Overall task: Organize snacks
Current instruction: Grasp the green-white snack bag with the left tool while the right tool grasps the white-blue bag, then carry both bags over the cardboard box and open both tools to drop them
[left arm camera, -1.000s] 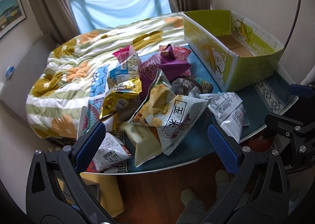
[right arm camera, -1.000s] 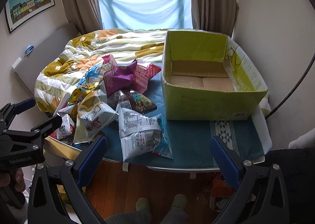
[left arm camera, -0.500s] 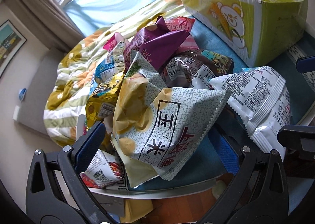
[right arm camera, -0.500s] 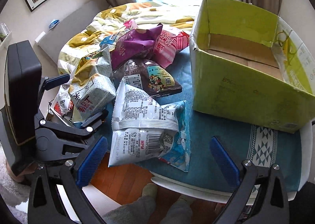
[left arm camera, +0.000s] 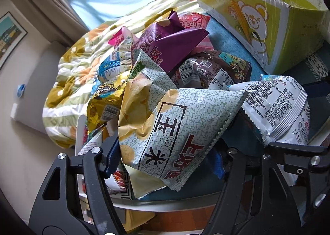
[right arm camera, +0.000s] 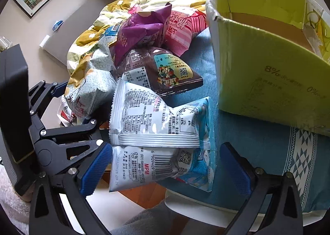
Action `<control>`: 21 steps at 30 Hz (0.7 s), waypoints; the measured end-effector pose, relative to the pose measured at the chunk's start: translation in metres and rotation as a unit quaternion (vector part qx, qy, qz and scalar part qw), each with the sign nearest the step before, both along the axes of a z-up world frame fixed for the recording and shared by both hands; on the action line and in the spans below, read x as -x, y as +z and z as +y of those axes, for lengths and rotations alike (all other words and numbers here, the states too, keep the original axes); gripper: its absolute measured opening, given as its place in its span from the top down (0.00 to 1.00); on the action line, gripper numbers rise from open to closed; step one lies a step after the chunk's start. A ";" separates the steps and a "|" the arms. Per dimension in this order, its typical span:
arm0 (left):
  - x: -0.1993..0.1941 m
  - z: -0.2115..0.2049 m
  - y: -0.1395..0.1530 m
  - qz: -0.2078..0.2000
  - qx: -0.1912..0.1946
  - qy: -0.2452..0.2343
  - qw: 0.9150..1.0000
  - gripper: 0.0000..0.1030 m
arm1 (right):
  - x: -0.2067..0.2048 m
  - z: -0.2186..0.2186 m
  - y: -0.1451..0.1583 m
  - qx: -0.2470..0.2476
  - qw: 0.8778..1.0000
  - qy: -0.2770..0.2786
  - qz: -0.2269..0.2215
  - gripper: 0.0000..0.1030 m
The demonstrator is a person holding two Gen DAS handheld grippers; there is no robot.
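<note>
Black claws (right arm camera: 166, 165), blue pads (right arm camera: 96, 170), silver screws, perhaps grey trousers.

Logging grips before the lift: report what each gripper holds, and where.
Left gripper: jaws closing on the speckled bag, at its lower end, pads on its side edges. Right gripper: open astride the white bag, holding nothing.

Right wrist view. Landmark: open yellow-green cardboard box (right arm camera: 274, 74) on the blue cloth-covered worktop (right arm camera: 257, 140). Left of the box, near the worktop edge, lies a white-and-light-blue foil snack bag (right arm camera: 158, 138), between the blue pads of the right tool (right arm camera: 165, 164); pads stand wide, not pressing it. Beyond that bag: brown snack packet (right arm camera: 163, 69), purple bag (right arm camera: 142, 30), pink striped bag (right arm camera: 183, 28). Farthest left of the box, the left tool (right arm camera: 82, 102) is closing around a grey speckled bag with yellow print (right arm camera: 90, 82).
</note>
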State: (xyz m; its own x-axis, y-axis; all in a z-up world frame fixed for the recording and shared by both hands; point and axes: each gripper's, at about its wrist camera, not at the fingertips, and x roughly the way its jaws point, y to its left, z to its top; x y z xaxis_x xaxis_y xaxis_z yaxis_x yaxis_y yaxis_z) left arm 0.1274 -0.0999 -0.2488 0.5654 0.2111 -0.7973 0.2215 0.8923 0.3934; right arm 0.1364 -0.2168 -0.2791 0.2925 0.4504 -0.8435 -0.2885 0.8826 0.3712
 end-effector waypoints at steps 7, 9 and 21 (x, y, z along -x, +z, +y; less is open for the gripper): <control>-0.001 0.015 0.007 0.000 0.026 0.013 1.000 0.36 | -0.006 0.002 -0.011 -0.017 0.999 -0.024 0.012 0.00; -0.001 0.018 0.009 -0.001 0.033 0.012 0.999 0.36 | -0.006 0.001 -0.014 -0.021 0.999 -0.032 0.018 0.00; 0.009 0.032 0.020 -0.007 0.064 -0.008 0.998 0.36 | 0.011 0.001 -0.004 -0.021 0.998 -0.051 -0.013 0.33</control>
State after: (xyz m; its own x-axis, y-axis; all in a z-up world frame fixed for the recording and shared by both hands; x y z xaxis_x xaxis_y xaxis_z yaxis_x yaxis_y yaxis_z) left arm 0.1187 -0.0674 -0.2290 0.5790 0.0994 -0.8093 0.2312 0.9318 0.2798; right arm 0.1255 -0.2160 -0.2835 0.3608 0.4525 -0.8155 -0.2080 0.8914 0.4026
